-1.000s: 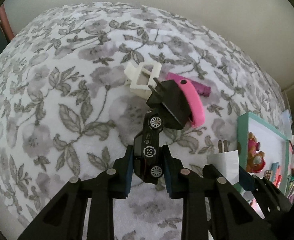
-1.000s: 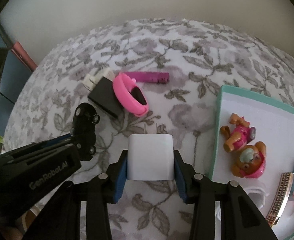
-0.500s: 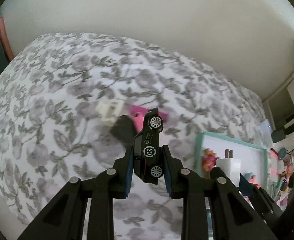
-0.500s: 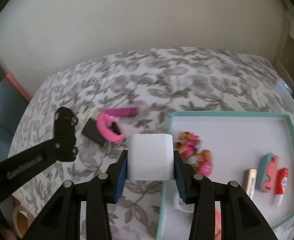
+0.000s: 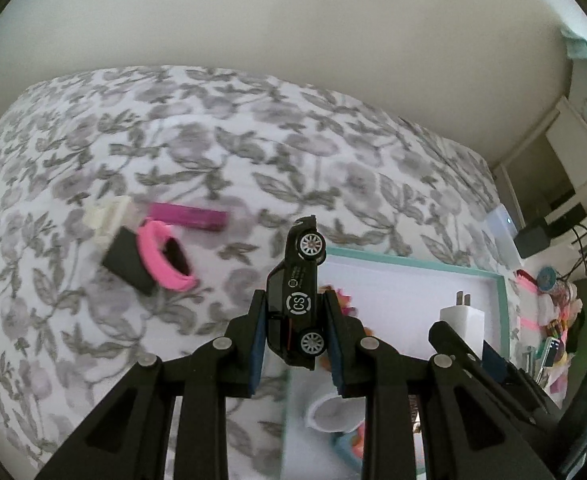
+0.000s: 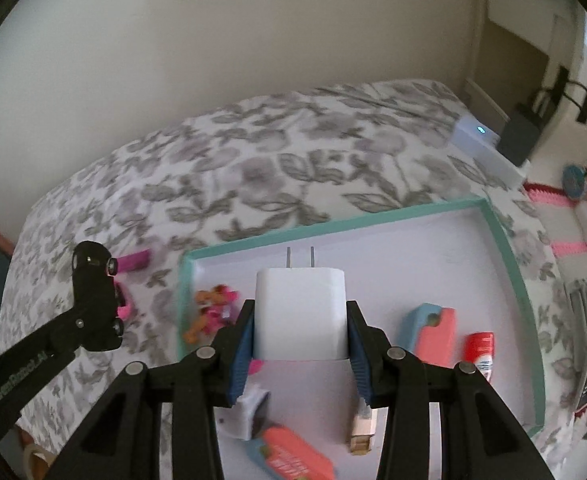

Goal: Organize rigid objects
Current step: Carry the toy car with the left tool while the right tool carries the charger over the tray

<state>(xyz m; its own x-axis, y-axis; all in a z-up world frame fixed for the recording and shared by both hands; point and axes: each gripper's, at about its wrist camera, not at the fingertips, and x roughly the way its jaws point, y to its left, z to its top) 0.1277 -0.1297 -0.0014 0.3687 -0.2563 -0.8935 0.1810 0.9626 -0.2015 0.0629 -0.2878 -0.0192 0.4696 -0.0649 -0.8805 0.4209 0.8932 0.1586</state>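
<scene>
1. Since the earlier frames both tools have swung away from the loose pile toward the tray and lifted; the tray, only at the picture's edge a second ago, now fills the lower right of both views.
2. The surface (image 5: 221,152) wears a grey floral cloth and looks like a bed; it runs back to a plain pale wall (image 6: 253,40).
3. The tray (image 6: 531,320), teal-rimmed with a white floor, lies on the cloth; inside it are a pink and orange pup figure (image 6: 213,310), a coral and blue case (image 6: 431,334), a red-capped tube (image 6: 481,354), a second coral piece (image 6: 293,456), a small white item (image 6: 249,416) and a blurred tan piece (image 6: 361,430).
4. The left tool (image 5: 295,334) is clamped on the black toy car (image 5: 299,292), nose up, over the tray's near left corner.
5. The right tool (image 6: 300,344) is clamped on the white charger (image 6: 300,312), prongs pointing away, above the tray floor.
6. Left on the cloth, well apart from the tray: a black adapter (image 5: 127,260) touching a pink band (image 5: 165,260); a cream plug (image 5: 107,216) just behind; a purple stick (image 5: 189,216) beside them.
</scene>
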